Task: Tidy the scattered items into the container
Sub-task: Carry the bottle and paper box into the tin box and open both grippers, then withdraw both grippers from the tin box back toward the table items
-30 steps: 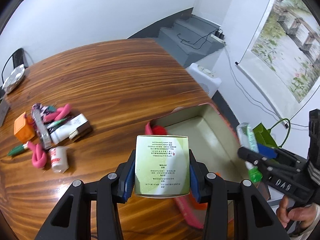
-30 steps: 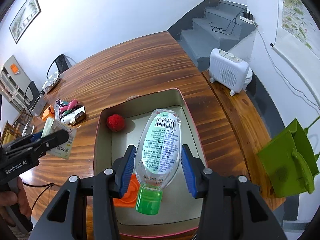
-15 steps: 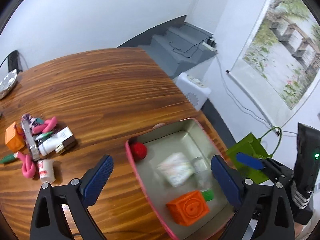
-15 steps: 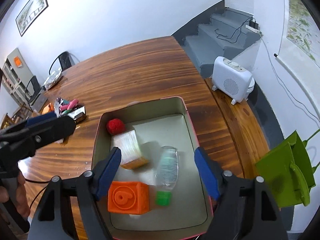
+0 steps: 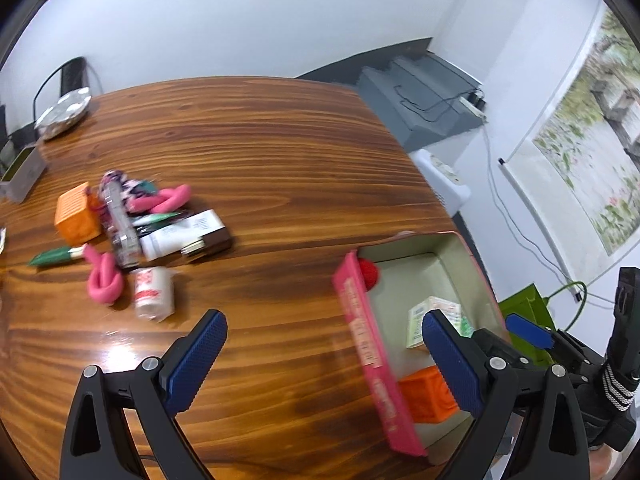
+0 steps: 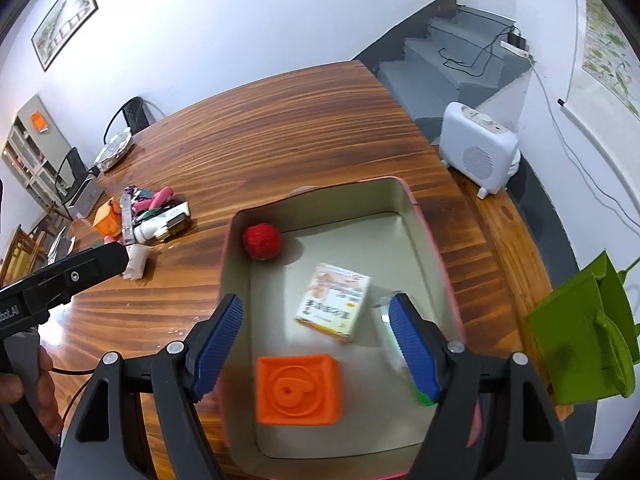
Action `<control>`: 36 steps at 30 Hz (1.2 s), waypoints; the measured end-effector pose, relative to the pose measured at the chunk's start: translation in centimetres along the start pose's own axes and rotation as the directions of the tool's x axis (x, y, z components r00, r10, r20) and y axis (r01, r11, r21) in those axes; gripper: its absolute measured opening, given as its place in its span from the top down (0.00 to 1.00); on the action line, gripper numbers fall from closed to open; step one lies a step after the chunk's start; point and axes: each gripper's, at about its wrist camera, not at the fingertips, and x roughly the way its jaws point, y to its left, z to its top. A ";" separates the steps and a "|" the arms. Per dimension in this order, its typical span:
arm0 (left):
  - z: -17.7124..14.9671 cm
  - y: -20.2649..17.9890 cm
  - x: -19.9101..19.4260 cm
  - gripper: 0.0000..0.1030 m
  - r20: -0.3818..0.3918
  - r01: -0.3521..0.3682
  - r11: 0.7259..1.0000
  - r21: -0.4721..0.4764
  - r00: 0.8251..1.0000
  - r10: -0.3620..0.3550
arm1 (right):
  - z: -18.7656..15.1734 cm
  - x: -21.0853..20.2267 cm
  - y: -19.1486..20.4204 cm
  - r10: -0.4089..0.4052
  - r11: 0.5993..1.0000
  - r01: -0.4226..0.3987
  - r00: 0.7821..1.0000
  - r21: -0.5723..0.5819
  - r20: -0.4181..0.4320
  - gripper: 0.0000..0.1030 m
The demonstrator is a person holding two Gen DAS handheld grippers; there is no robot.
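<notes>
Both my grippers, left (image 5: 323, 354) and right (image 6: 316, 338), are spread wide, holding nothing. The box (image 6: 333, 300) lies in the tin (image 6: 420, 216). Next I fetch from the pile (image 5: 132, 232) (likely the white bottle).

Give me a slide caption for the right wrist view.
Open right tongs hover over the pink container holding an orange cube, medicine box and red ball.

White walls, wooden table (image 6: 280, 128), grey stairs (image 6: 452, 60), white heater (image 6: 476, 152)
</notes>
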 end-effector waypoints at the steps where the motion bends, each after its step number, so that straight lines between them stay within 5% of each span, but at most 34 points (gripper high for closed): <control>1: -0.1 0.7 -0.2 0.03 0.000 -0.007 1.000 -0.010 1.000 0.007 | 0.0 0.1 0.6 0.003 1.000 -0.003 1.000 -0.006 -0.001 0.23; 19: -2.3 12.2 -4.0 0.03 -0.001 -0.102 0.981 -0.168 0.995 0.103 | -0.7 2.4 11.0 0.078 0.988 -0.085 0.995 -0.128 -0.061 0.23; 36: -3.2 21.5 -4.9 0.03 -0.033 -0.147 0.960 -0.238 0.989 0.144 | -2.2 6.3 17.5 0.099 0.987 -0.117 0.983 -0.112 -0.154 0.23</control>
